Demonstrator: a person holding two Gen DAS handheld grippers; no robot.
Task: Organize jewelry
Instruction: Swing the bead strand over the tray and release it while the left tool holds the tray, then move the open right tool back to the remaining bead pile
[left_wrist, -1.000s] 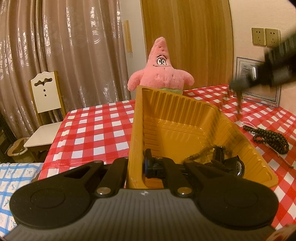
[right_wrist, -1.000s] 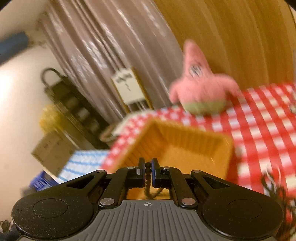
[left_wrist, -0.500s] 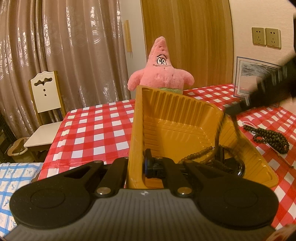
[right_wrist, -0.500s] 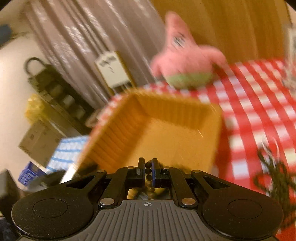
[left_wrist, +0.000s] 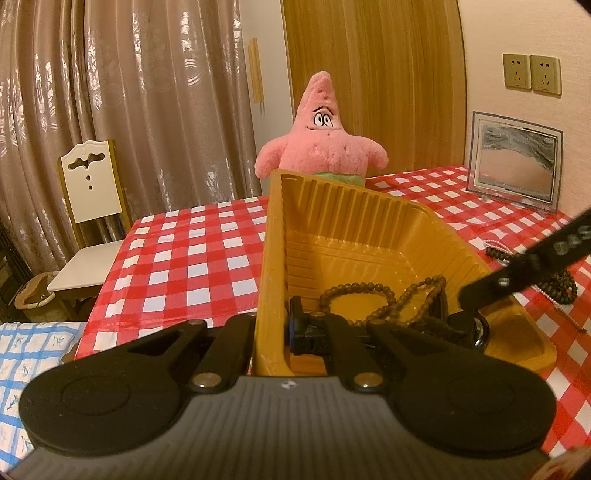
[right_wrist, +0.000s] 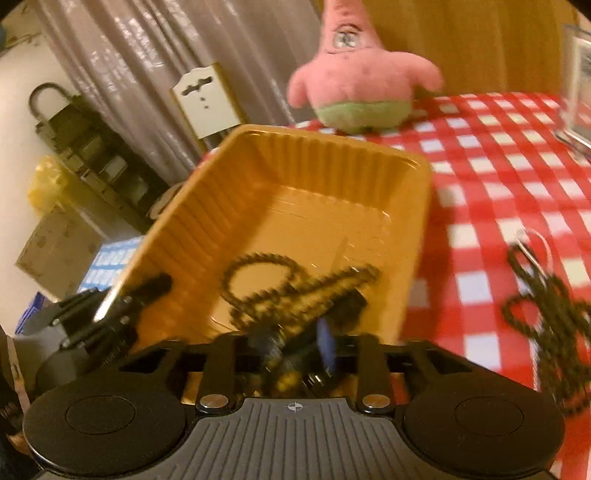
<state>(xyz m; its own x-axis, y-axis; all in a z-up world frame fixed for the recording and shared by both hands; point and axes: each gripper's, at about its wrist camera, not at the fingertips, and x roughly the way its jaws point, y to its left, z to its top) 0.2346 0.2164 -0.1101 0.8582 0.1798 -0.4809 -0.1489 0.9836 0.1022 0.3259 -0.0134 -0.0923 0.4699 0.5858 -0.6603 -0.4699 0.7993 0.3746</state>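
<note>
An orange plastic tray (left_wrist: 354, 221) (right_wrist: 280, 184) stands on the red checked table. My left gripper (left_wrist: 273, 328) is shut on the tray's near left wall. A brown bead necklace (left_wrist: 369, 295) (right_wrist: 291, 280) lies in the tray beside a dark watch-like item (left_wrist: 469, 326). My right gripper (right_wrist: 291, 350) is open over the tray's near end, fingers spread, and its arm reaches in from the right in the left wrist view (left_wrist: 524, 273). More dark beads (left_wrist: 554, 284) (right_wrist: 546, 314) and a thin pale strand (left_wrist: 496, 243) lie on the cloth to the right.
A pink starfish plush (left_wrist: 325, 144) (right_wrist: 362, 77) sits behind the tray. A picture frame (left_wrist: 515, 162) stands at the back right. A white chair (left_wrist: 88, 206) and curtains are to the left, past the table edge.
My right gripper came down over the tray, opened and let go of the bead necklace, which now lies in the tray. The left gripper and the tray have not moved.
</note>
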